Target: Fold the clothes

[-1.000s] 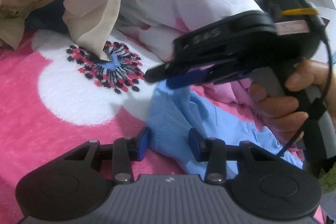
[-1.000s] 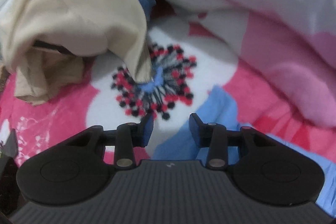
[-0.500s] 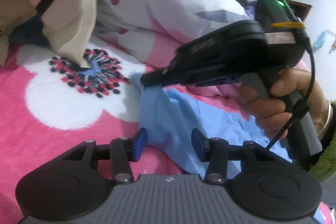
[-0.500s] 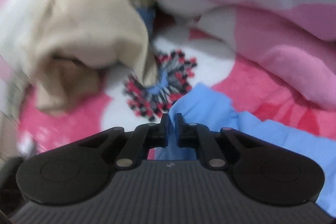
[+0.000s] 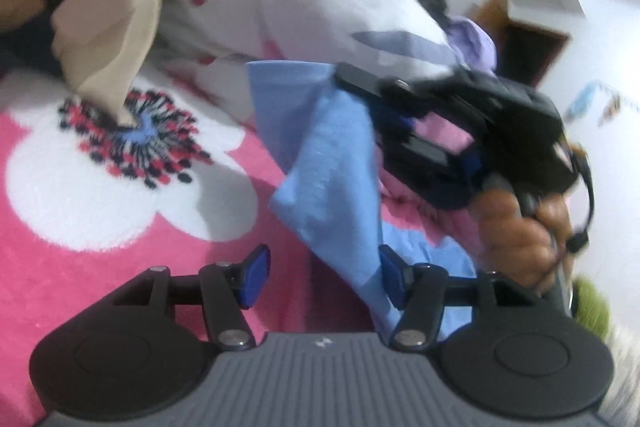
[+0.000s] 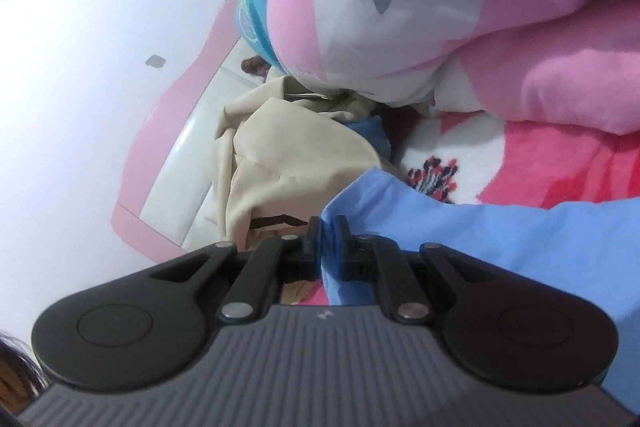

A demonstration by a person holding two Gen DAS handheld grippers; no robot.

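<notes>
**Blue garment lifted off the flowered blanket**

Blue garment (image 6: 500,247), a light cotton piece, is pinched by one edge between the closed fingers of the right gripper (image 6: 329,231) and hangs off it in a loose fold above the bed. From the left wrist view the left gripper (image 5: 324,275) has its blue pads (image 5: 252,277) spread wide, with only a trailing corner of the cloth (image 5: 328,163) near its right-hand pad and nothing clamped. Under both lies a pink blanket (image 5: 80,279) with a big white flower and a red-and-black dotted centre. Just behind that, a beige garment (image 6: 288,163) is heaped, its tip touching the flower centre. Farther back a pink and white quilt (image 6: 440,7) is bunched up, then a pink bed frame (image 6: 160,131) and a white wall (image 6: 80,27). No writing is readable.
</notes>
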